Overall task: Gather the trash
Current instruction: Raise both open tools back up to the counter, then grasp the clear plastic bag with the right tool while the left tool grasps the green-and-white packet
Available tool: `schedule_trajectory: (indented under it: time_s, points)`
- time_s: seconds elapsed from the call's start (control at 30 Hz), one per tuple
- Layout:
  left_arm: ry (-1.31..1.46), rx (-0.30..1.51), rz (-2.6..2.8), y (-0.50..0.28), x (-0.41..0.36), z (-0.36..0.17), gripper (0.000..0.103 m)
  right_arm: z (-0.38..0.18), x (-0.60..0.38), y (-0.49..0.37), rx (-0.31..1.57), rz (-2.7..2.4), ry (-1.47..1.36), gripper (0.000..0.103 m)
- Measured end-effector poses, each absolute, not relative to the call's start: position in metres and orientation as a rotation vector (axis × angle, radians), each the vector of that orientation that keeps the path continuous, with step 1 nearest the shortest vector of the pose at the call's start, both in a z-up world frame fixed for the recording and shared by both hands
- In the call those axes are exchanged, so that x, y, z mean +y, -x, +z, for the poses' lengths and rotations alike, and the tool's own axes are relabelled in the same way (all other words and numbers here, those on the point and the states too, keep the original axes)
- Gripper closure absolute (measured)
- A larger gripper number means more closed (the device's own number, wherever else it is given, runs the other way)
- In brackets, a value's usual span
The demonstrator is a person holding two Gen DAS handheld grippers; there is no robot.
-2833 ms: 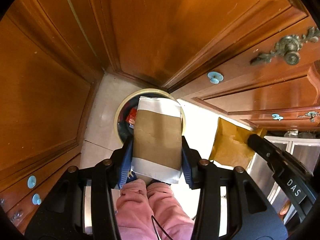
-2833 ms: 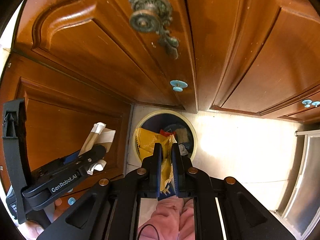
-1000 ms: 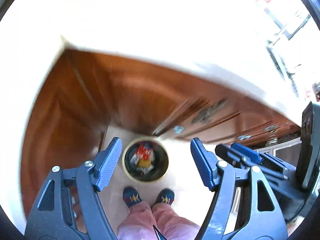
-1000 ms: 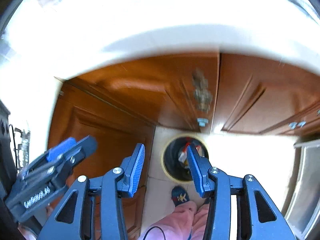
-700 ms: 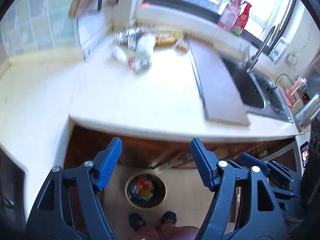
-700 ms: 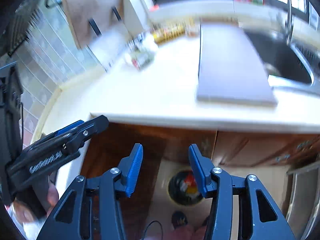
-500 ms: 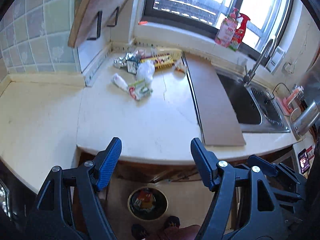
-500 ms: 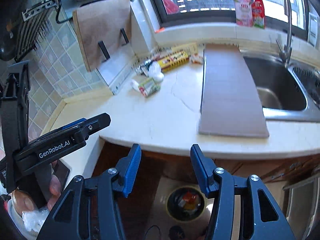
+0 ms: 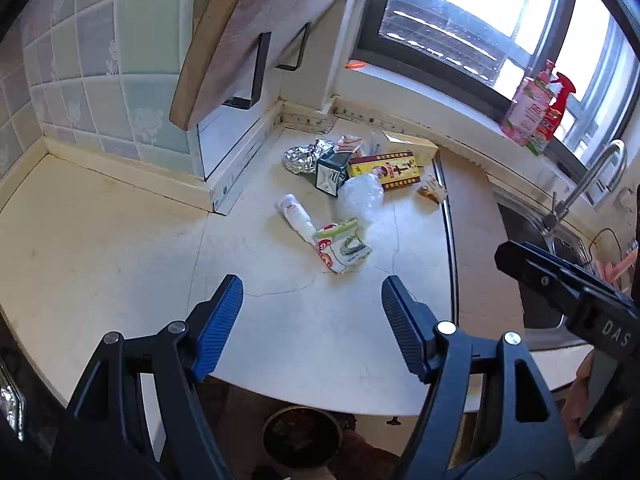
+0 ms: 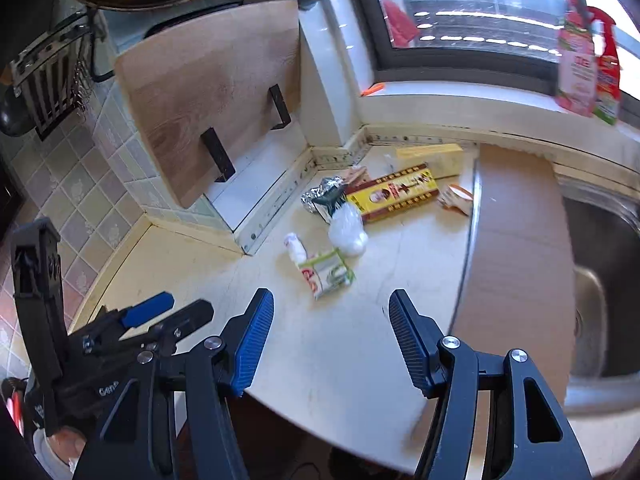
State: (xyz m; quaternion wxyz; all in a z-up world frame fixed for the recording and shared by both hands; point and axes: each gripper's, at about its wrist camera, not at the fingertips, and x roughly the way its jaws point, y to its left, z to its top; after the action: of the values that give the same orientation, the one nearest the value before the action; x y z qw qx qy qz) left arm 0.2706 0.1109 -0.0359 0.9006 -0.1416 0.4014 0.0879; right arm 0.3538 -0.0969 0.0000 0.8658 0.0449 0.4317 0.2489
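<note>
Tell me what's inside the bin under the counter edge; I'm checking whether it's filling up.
In the left wrist view the bin holds a dim jumble of reddish-brown trash. Single items can't be told apart, and the left gripper frame hides its sides.

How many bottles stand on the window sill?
2. The pink bottle and the red spray bottle stand side by side at the sill's right end, above the sink; the pink one partly covers the red one. More could be out of frame.
</note>
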Motion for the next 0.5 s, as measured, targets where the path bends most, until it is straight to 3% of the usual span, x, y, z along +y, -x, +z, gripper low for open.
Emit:
schedule_trajectory:
  time_s: [0.23,0.5]
  points:
    - [0.372,0.859,0.309,-0.315,0.122,-0.053,0.034,-0.058,-0.064,-0.473,1.055,0.615,-0.046,0.042]
    - [0.406,0.913,0.358,-0.350,0.121,-0.081,0.034,-0.130,-0.013,-0.554,1.172,0.691,-0.032,0.042]
